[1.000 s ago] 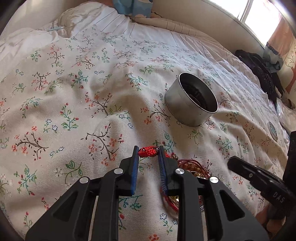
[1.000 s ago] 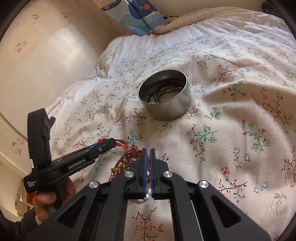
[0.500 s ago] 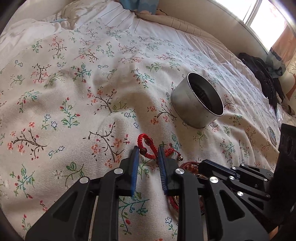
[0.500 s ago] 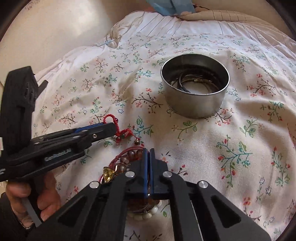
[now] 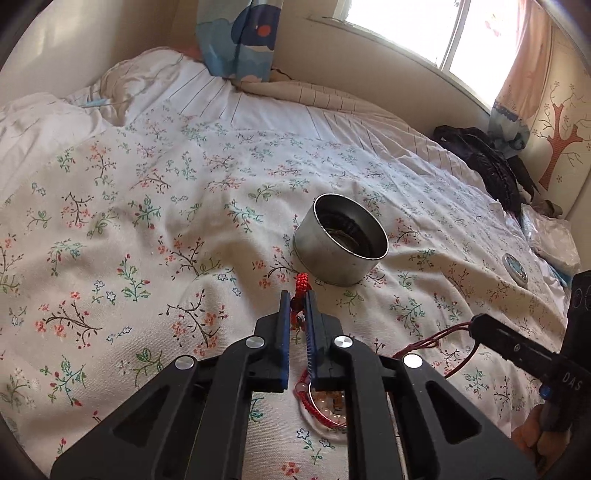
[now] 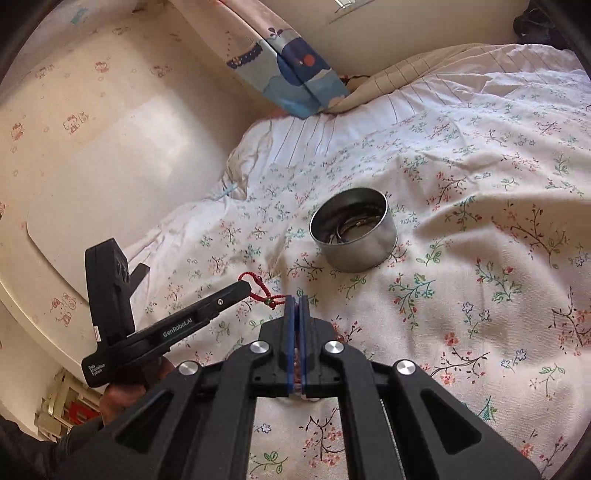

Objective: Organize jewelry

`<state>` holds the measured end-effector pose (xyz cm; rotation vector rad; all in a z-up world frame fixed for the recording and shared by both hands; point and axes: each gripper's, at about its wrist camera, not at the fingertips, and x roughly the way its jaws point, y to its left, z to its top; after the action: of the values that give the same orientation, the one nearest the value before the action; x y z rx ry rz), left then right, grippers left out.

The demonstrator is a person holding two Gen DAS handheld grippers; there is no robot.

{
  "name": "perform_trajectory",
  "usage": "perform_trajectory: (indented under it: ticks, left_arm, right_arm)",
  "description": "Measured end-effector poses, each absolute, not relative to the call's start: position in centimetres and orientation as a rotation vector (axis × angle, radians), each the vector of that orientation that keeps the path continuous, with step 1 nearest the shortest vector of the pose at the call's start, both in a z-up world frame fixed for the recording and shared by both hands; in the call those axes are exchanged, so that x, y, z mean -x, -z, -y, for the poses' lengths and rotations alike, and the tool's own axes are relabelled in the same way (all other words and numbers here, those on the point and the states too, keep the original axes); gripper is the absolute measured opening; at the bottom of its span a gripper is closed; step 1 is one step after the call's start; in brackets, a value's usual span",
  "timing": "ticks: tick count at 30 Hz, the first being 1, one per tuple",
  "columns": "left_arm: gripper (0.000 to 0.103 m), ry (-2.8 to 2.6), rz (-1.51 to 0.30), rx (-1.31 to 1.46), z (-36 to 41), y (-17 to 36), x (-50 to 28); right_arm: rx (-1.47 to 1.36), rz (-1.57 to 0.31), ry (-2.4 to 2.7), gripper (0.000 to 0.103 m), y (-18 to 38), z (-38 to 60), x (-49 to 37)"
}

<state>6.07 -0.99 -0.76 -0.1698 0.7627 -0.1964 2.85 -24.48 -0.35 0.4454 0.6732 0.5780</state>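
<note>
The bed (image 5: pixel 155 206) fills both views, under a white quilt (image 6: pixel 480 236) printed with small flowers; a striped sheet (image 5: pixel 332 122) shows at its far edge. A cream wall (image 6: pixel 122 155) with small cartoon stickers runs along one side, and a bright window (image 5: pixel 402 26) with a pink curtain (image 5: pixel 528 62) stands on the other. A blue patterned cloth (image 5: pixel 236 40) hangs by the bed's far corner. Dark clothes (image 5: pixel 480 162) lie heaped at the edge under the window.

A round metal tin (image 5: pixel 340 243) sits open on the quilt, well ahead of both grippers, with a few dark bangles (image 6: pixel 351 225) inside. Nothing stands between the grippers and the tin.

The left gripper (image 5: pixel 297 317) has its jaws nearly closed, pinching a red braided cord (image 5: pixel 301 286) that sticks out past the tips toward the tin. The right gripper (image 6: pixel 296 306) has its jaws pressed together; from the left camera thin red strings (image 5: pixel 436 341) hang from its tip. The two tips are near each other.

A small pile of jewelry (image 5: pixel 325 404) — pale beads, a ring and red cord — lies on the quilt beneath the left gripper, partly hidden by it
</note>
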Motion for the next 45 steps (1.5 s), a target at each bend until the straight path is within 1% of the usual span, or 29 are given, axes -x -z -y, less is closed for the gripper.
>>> perform_trajectory:
  ticks: [6, 11, 16, 37, 45]
  left_arm:
    - [0.007, 0.166, -0.708, 0.016, 3.7, -0.2, -4.3]
    - [0.007, 0.137, -0.675, -0.093, 5.4, -0.4, -3.3]
    - [0.007, 0.115, -0.657, -0.138, 5.9, -0.6, -3.0]
    - [0.007, 0.101, -0.612, -0.166, 6.5, -1.3, -2.7]
    - [0.007, 0.122, -0.571, -0.072, 5.2, -2.5, -3.0]
  right_arm:
    - [-0.451, -0.579, -0.58, 0.003, -1.2, 25.1, -2.1]
    - [-0.464, -0.565, -0.574, 0.003, -1.4, 25.6, -2.1]
    - [-0.462, -0.562, -0.578, 0.003, -1.4, 25.6, -2.2]
    - [-0.474, -0.515, -0.606, 0.003, -2.3, 25.3, -2.5]
    - [-0.518, -0.487, -0.618, 0.003, -2.5, 25.9, -3.3]
